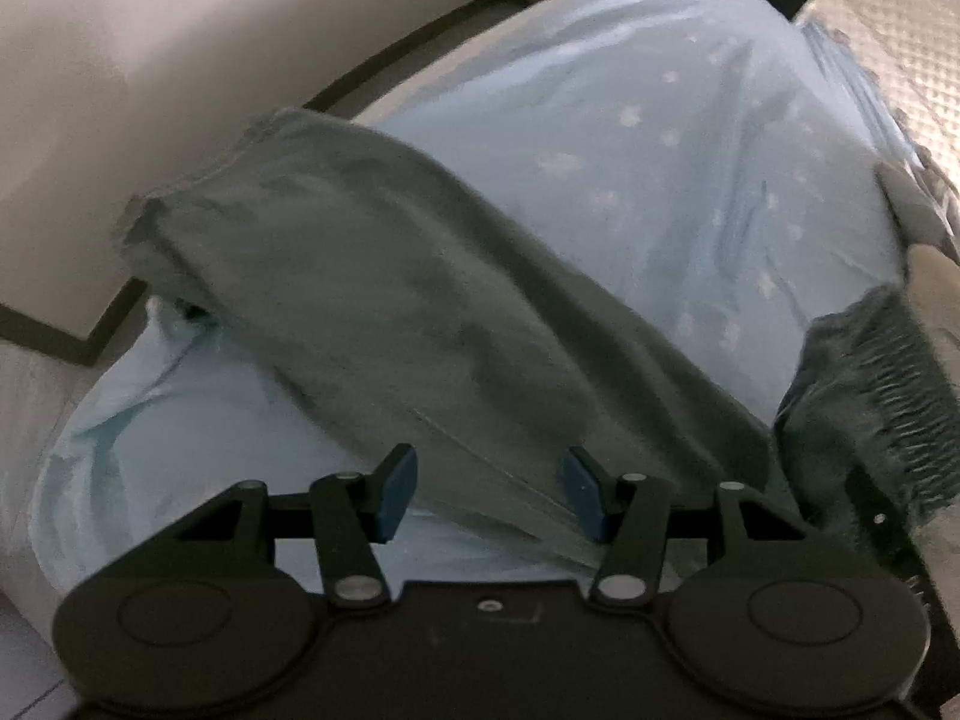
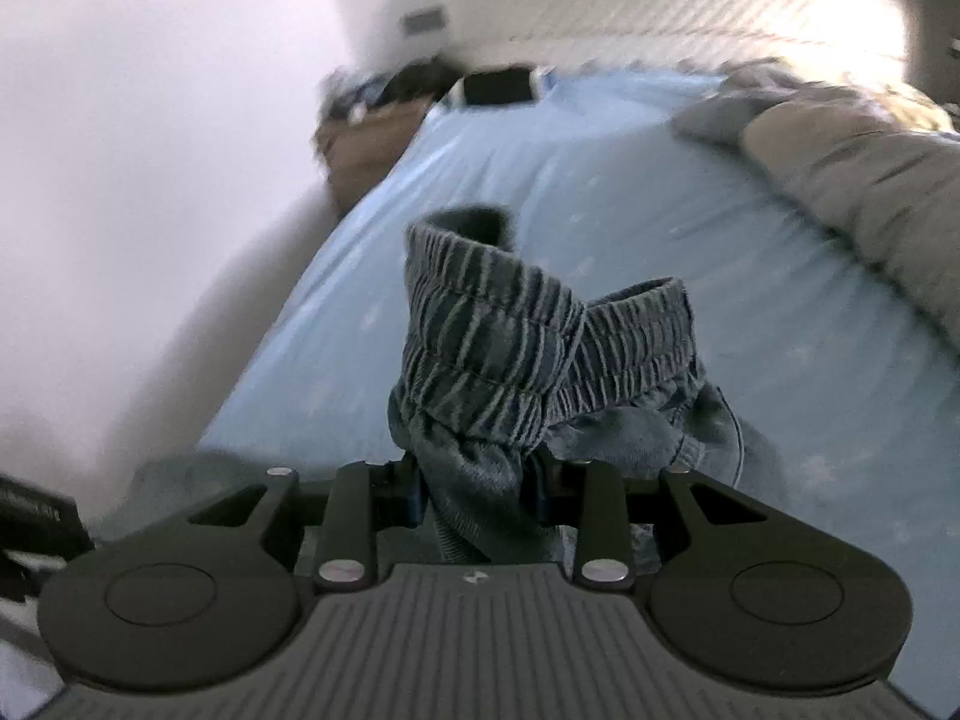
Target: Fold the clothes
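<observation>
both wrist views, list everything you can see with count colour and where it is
trousers: one, dark teal-grey, a leg lying across the bed sheet, the elastic waistband bunched up in the right gripper
bed sheet: one, light blue with small pale marks, spread over the bed under the trousers
grey garment: one, grey-beige, lying on the right side of the sheet
dark device: one, black, at the far end of the sheet; too blurred to tell what it is
headboard: one, cream, quilted, behind the far end of the bed
left gripper: one, black with blue pads, open just above the trouser leg
right gripper: one, black, shut on the trousers below the waistband
</observation>
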Motion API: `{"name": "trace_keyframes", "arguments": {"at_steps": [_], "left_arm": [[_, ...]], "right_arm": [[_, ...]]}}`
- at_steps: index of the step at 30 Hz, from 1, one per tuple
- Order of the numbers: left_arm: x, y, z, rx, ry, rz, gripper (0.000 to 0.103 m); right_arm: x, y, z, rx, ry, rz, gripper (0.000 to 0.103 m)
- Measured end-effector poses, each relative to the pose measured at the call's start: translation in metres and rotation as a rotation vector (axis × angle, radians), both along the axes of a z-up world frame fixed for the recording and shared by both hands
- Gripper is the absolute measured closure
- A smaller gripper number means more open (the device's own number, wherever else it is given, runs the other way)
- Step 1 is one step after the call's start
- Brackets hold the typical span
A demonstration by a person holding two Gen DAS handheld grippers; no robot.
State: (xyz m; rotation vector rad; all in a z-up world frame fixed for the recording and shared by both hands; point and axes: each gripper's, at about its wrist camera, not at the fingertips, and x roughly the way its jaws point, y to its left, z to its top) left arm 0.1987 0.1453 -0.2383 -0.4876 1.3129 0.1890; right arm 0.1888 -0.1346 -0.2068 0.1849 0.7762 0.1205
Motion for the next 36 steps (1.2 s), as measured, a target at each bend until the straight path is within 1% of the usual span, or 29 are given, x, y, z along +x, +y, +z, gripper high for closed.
{"name": "trace_keyframes", "arguments": {"at_steps": [2, 4, 7, 13, 14, 16, 18, 21, 22, 23, 25, 28, 30, 32, 35, 36], "left_arm": [[-0.001, 0.014, -0.003, -0.016, 0.003, 0.022, 0.052], [-0.002, 0.026, -0.005, -0.033, 0.002, 0.039, 0.052], [0.003, 0.038, -0.004, -0.040, -0.008, 0.031, 0.052], [0.020, 0.061, -0.012, -0.054, -0.026, -0.007, 0.052], [0.023, 0.062, -0.013, -0.065, -0.034, -0.018, 0.052], [0.030, 0.065, -0.015, -0.088, -0.050, -0.041, 0.052], [0.036, 0.061, -0.017, -0.120, -0.065, -0.069, 0.052], [0.047, 0.053, -0.019, -0.169, -0.082, -0.118, 0.052], [0.050, 0.048, -0.020, -0.185, -0.084, -0.139, 0.052], [0.053, 0.042, -0.022, -0.193, -0.087, -0.160, 0.052], [0.058, 0.030, -0.021, -0.204, -0.095, -0.200, 0.052], [0.063, 0.010, -0.022, -0.221, -0.112, -0.251, 0.052], [0.068, -0.007, -0.028, -0.198, -0.105, -0.296, 0.052], [0.073, -0.023, -0.040, -0.153, -0.085, -0.339, 0.052], [0.076, -0.038, -0.061, -0.065, -0.041, -0.387, 0.052], [0.076, -0.042, -0.068, -0.037, -0.016, -0.393, 0.052]], "right_arm": [[0.003, 0.012, -0.004, -0.022, 0.013, 0.033, 0.070], [0.001, 0.019, -0.001, -0.024, 0.009, 0.048, 0.070], [0.000, 0.039, 0.000, -0.052, -0.013, 0.104, 0.070], [-0.009, 0.083, -0.040, -0.132, 0.053, 0.236, 0.069], [-0.011, 0.090, -0.047, -0.145, 0.065, 0.258, 0.068], [-0.010, 0.098, -0.062, -0.174, 0.122, 0.302, 0.066], [-0.012, 0.103, -0.066, -0.186, 0.157, 0.323, 0.063], [-0.016, 0.085, -0.057, -0.147, 0.165, 0.299, 0.057], [-0.018, 0.078, -0.054, -0.133, 0.167, 0.290, 0.048], [-0.019, 0.071, -0.051, -0.118, 0.169, 0.281, 0.036], [-0.023, 0.058, -0.044, -0.089, 0.172, 0.262, 0.026], [-0.027, 0.038, -0.035, -0.045, 0.177, 0.234, 0.026], [-0.031, 0.025, -0.029, -0.016, 0.180, 0.215, 0.026], [-0.034, 0.012, -0.022, 0.013, 0.184, 0.197, 0.026], [-0.030, -0.029, -0.034, 0.086, 0.215, 0.080, 0.026], [-0.028, -0.043, -0.038, 0.110, 0.226, 0.039, 0.026]]}}
